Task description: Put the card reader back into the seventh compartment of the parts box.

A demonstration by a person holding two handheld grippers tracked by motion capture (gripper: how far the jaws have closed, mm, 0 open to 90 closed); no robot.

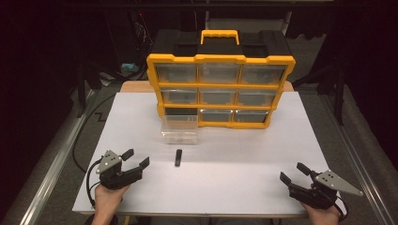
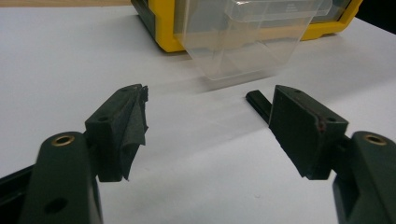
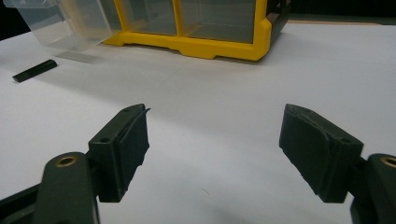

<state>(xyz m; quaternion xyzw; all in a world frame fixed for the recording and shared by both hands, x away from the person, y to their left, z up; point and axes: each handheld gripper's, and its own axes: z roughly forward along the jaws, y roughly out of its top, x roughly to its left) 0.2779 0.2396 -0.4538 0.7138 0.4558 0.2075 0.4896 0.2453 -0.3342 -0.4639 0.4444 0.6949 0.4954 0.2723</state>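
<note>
Left gripper (image 1: pixel 135 158) low; right gripper (image 1: pixel 293 172) low; jaws apart.

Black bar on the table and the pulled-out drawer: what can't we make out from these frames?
- Black bar: too small in the high view to identify; in the left gripper view the left tool has one finger covering most of it.
- Clear drawer: contents unreadable in the high view, small and see-through; top cut off by the edge in the left gripper view.
- Organizer: closed drawers too dim to see inside.
</note>
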